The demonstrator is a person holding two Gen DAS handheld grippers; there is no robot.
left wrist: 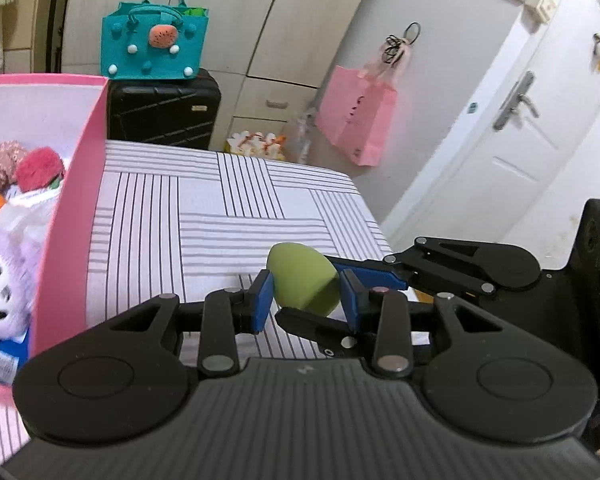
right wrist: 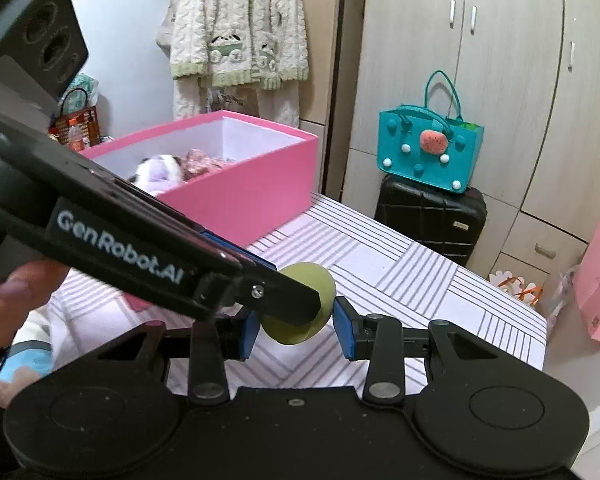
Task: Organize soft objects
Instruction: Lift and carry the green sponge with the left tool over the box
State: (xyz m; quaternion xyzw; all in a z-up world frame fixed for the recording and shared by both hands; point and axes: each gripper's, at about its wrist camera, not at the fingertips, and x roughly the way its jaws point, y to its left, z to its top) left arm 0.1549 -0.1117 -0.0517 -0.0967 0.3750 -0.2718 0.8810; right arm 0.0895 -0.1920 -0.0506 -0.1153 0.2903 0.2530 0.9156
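Observation:
A green egg-shaped sponge [left wrist: 302,282] is held above the striped bed. In the left wrist view it sits between my left gripper's [left wrist: 306,300] blue pads, with a gap at each pad, while my right gripper's fingers [left wrist: 364,274] come in from the right and clamp it above and below. In the right wrist view the sponge [right wrist: 302,306] sits between my right gripper's [right wrist: 296,330] pads, and the left gripper's arm [right wrist: 140,248] crosses in front of it. A pink box [left wrist: 76,208] at left holds several plush toys, also seen in the right wrist view [right wrist: 252,196].
The striped bedsheet [left wrist: 220,208] covers the bed. Beyond its far edge stand a black suitcase [left wrist: 164,114] with a teal bag [left wrist: 156,46] on top, a wardrobe, and a pink paper bag [left wrist: 356,120] hanging near a white door [left wrist: 512,128].

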